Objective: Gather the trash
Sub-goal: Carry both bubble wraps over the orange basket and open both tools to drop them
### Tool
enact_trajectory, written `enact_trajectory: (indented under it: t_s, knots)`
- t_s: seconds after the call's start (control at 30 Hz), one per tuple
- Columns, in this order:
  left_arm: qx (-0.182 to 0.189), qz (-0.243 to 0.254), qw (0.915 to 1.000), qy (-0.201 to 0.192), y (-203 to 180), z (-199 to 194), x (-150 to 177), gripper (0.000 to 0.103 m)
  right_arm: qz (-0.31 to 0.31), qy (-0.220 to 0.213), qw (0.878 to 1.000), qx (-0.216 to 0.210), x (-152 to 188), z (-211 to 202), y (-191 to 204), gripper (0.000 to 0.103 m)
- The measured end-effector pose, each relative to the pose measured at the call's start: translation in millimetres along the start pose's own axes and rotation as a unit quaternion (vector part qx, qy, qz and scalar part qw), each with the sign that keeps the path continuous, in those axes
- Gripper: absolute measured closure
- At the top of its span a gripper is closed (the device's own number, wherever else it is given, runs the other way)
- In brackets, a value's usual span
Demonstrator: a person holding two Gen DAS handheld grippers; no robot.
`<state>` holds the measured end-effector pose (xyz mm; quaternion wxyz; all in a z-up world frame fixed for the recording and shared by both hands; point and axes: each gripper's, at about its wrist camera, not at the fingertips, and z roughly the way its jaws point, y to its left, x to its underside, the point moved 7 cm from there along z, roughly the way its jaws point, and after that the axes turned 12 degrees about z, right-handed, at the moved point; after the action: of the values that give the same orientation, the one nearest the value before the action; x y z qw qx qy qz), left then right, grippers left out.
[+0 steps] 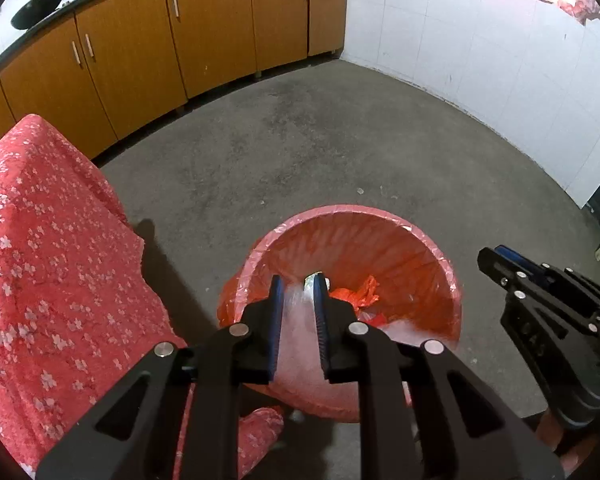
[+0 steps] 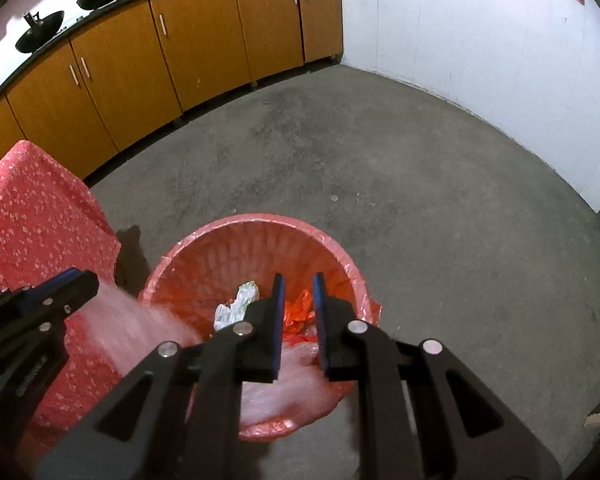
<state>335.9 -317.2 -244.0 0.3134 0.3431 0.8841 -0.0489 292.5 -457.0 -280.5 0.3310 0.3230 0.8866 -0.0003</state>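
Two black grippers, left [image 1: 298, 280] and right [image 2: 298, 280], hover over round red-lined waste bin [image 2: 256, 220]. Translucent plastic sheet [image 2: 148, 328] drapes its near rim, slack between both slightly parted jaws. Light, limp, slippery: pinch edges.

Thin glossy red plastic liner [image 2: 256, 236] crinkled over bin rim below both tools. Translucent, filmy plastic sheet [image 2: 148, 332] beside right gripper [image 2: 298, 280], blurred. Matt black plastic gripper arms, bright metal rivets, ribbed blue pads [image 1: 277, 300]. Rough, stained grey concrete floor [image 1: 320, 140] ahead. Red floral cloth [image 1: 40, 240] left. Smooth orange wood-look cabinets [image 1: 140, 48].
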Motion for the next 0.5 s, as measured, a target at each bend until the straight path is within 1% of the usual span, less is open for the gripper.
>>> enact_trajectory:
  t_s: [0.1,0.13,0.17,0.2,0.23,0.33,0.4,0.5]
  knots:
    - [0.002,-0.004,1.0000,-0.009,0,-4,-3,0.086,-0.008,-0.012,1.000,0.001,-3,-5,2,0.087]
    - [0.000,-0.006,0.9999,-0.013,1,-6,-5,0.085,-0.011,-0.015,1.000,0.001,-2,-7,3,0.087]
    - [-0.001,-0.009,0.9998,-0.017,3,-8,-6,0.080,-0.015,-0.020,1.000,0.002,-4,-9,5,0.087]
    - [-0.003,-0.014,0.9996,-0.023,5,-13,-8,0.077,-0.017,-0.024,1.000,0.001,-5,-11,6,0.087]
    - [-0.003,-0.018,0.9994,-0.028,6,-16,-9,0.077,-0.021,-0.031,0.999,0.000,-8,-15,8,0.087]
    - [-0.005,-0.033,0.9978,-0.057,17,-40,-18,0.076,-0.026,-0.042,0.999,-0.006,-17,-24,12,0.087]
    - [-0.009,-0.044,0.9962,-0.075,28,-57,-22,0.068,-0.029,-0.052,0.998,-0.015,-25,-33,20,0.087]
    - [-0.021,-0.067,0.9923,-0.102,54,-86,-26,0.065,-0.039,-0.068,0.996,-0.030,-36,-50,37,0.084]
